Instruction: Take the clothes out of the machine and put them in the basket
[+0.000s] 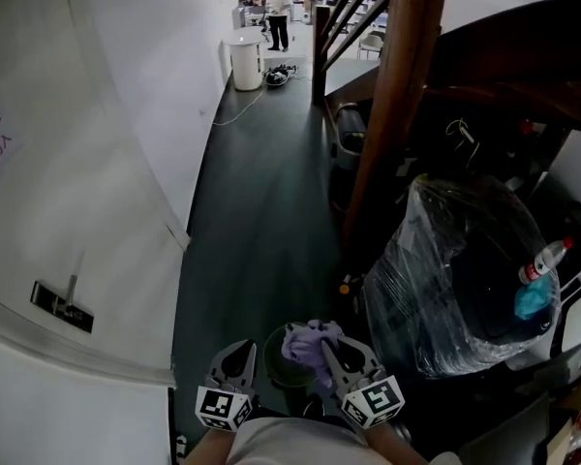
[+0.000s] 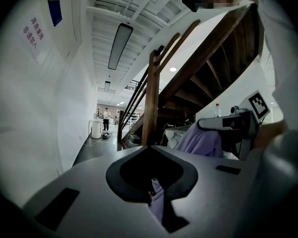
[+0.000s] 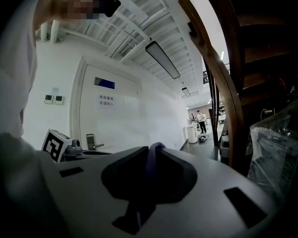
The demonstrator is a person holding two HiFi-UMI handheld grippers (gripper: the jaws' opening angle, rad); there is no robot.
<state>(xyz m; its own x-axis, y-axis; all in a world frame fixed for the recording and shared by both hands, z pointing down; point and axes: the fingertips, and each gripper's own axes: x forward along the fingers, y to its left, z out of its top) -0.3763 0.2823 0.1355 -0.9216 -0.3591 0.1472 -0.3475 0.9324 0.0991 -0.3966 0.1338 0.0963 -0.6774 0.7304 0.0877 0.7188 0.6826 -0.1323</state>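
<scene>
A lavender cloth (image 1: 308,341) hangs bunched between my two grippers at the bottom of the head view. My right gripper (image 1: 341,353) is shut on it, and a fold of the cloth (image 3: 153,155) stands pinched between its jaws in the right gripper view. My left gripper (image 1: 238,355) sits just left of the bundle, shut, with a thin strip of the same cloth (image 2: 157,195) caught in its jaws. The left gripper view also shows the right gripper (image 2: 238,125) with the cloth (image 2: 203,140) draped from it. A dark round tub (image 1: 271,356) lies below the cloth, mostly hidden.
A white door with a handle plate (image 1: 63,308) fills the left. A wooden stair post (image 1: 392,95) rises on the right, with a plastic-wrapped bundle (image 1: 465,279) beside it. A dark corridor floor (image 1: 261,192) runs ahead to a white bin (image 1: 245,61) and standing people (image 1: 276,13).
</scene>
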